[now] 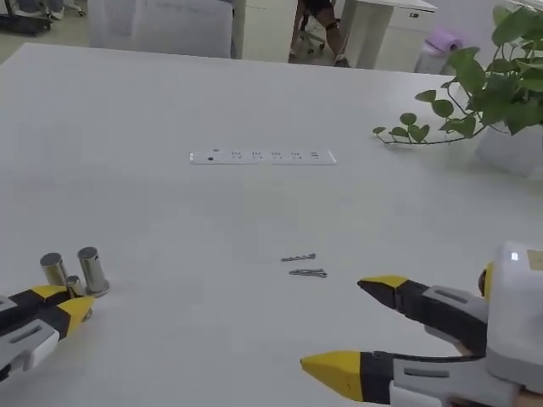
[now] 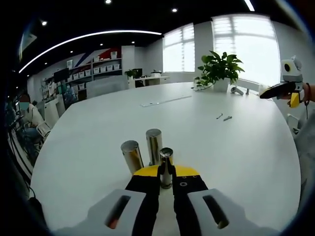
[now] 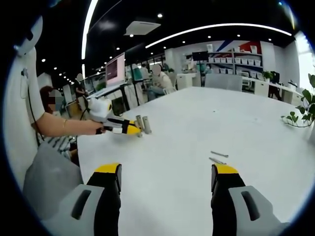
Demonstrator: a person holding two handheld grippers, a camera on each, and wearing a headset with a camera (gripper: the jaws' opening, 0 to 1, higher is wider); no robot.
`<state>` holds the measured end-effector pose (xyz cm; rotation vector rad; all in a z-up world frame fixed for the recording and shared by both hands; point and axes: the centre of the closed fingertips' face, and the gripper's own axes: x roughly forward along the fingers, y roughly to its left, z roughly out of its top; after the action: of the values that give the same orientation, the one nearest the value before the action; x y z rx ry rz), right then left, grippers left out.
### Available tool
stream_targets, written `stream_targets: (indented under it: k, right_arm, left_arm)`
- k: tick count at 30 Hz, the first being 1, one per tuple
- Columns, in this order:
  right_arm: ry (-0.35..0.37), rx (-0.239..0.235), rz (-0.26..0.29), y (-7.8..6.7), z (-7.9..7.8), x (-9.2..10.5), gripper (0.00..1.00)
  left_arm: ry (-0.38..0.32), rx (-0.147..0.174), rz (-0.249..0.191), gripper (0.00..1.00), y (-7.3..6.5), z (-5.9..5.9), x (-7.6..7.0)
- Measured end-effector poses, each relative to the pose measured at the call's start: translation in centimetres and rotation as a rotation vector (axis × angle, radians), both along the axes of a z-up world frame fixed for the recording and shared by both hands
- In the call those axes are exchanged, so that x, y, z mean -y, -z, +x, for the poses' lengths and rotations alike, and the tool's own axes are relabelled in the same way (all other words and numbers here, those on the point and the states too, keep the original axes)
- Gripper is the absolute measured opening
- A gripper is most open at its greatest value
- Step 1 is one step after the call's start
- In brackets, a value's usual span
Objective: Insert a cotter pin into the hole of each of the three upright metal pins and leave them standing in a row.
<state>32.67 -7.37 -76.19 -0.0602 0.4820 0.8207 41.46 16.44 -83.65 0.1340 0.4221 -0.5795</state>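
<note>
white tabletop (image 1: 170, 102) in an open office. near left, the left gripper (image 1: 75, 307) has its jaws clamped on the shortest metal pin (image 2: 166, 161), upright, with two taller metal pins (image 2: 154, 142) standing just beyond it. near right, the right gripper (image 1: 339, 325) hovers with jaws spread wide, gripping nothing. ahead of it, two cotter pins (image 1: 304, 265) lie flat, close together. farther out sits a power strip (image 1: 263, 157), and a potted plant (image 1: 501, 76) at far right.
</note>
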Motion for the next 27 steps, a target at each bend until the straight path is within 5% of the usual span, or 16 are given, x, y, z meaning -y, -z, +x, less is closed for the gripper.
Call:
stream_targets:
  k: [6, 27]
  right_arm:
    - [-0.001, 0.001, 0.000, -0.1, 0.0, 0.0, 0.76]
    - [-0.014, 0.000, -0.003, 0.1, -0.8, 0.0, 0.76]
  left_arm:
    - [0.050, 0.007, 0.029, 0.07, -0.1, -0.8, 0.9]
    - [0.161, -0.009, 0.010, 0.07, -0.5, -3.8, 5.0]
